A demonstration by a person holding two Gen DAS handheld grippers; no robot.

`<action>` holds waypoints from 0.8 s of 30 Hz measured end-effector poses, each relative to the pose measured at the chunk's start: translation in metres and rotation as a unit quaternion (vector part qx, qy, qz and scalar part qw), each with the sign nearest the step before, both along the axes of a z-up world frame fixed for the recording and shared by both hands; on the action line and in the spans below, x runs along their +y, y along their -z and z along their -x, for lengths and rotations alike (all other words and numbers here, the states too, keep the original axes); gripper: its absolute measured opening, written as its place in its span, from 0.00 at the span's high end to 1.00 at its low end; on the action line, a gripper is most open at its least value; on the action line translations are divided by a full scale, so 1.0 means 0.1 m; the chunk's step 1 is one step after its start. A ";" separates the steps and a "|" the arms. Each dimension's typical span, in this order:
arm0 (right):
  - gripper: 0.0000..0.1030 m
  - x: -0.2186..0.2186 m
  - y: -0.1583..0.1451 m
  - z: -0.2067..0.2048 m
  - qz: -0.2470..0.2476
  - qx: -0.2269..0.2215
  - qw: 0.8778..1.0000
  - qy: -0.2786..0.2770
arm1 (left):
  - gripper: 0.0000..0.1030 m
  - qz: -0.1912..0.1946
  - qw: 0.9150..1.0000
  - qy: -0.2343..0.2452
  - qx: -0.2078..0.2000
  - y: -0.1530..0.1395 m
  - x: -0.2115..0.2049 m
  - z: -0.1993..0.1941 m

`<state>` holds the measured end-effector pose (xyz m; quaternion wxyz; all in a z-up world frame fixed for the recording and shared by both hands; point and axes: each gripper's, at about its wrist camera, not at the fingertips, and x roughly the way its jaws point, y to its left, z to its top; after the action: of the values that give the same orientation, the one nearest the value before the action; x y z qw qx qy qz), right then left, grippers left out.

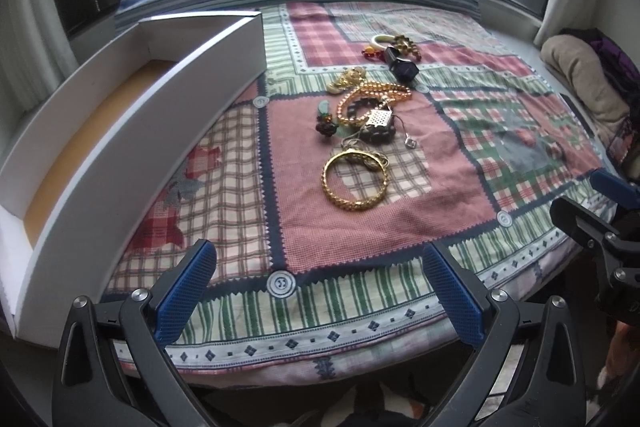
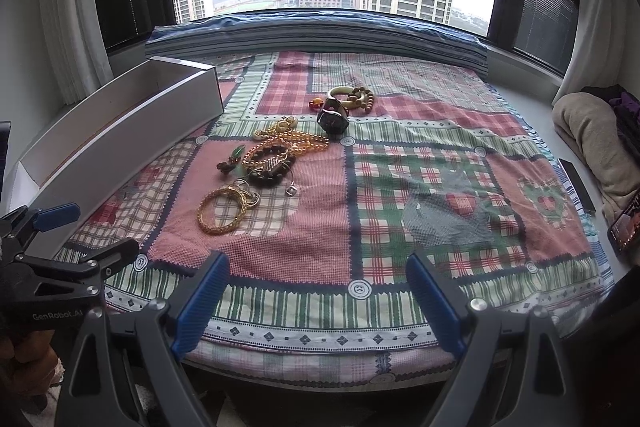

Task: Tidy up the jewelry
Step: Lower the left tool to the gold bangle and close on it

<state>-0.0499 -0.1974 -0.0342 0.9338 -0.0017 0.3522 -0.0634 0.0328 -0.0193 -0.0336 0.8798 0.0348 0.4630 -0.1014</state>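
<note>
A pile of jewelry lies on the patchwork cloth (image 1: 460,163): a gold bangle (image 1: 355,182) nearest me, amber bead strands (image 1: 372,95), a dark bead bracelet (image 1: 380,135), a black watch (image 1: 404,67) and a pale bangle (image 1: 380,41) further back. In the right wrist view the gold bangle (image 2: 221,213) and watch (image 2: 333,117) show left of centre. A long white box (image 1: 120,131) with a tan floor lies open at the left. My left gripper (image 1: 316,287) is open and empty, short of the bangle. My right gripper (image 2: 316,291) is open and empty over the cloth's near edge.
A folded blue blanket (image 2: 316,35) lies along the window at the back. A beige bundle (image 2: 596,143) and a phone (image 2: 624,223) sit at the right edge. The other gripper shows at each view's side, the right one in the left wrist view (image 1: 600,223).
</note>
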 end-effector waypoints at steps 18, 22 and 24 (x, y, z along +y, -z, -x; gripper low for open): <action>0.11 -0.22 0.13 -0.25 -0.025 0.014 1.000 0.002 | 0.01 -0.017 0.999 0.016 0.028 0.13 -0.25 -0.32; 0.11 -0.24 0.14 -0.34 -0.026 0.014 1.000 0.001 | 0.01 -0.035 0.999 0.018 0.027 0.18 -0.31 -0.38; 0.11 -0.26 0.15 -0.37 -0.025 0.014 1.000 0.001 | 0.01 -0.030 0.999 0.019 0.039 0.25 -0.33 -0.46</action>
<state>-0.0125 -0.2229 -0.0494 0.9284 0.0217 0.3667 -0.0556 0.0792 -0.0518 -0.0584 0.8577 0.0657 0.4988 -0.1057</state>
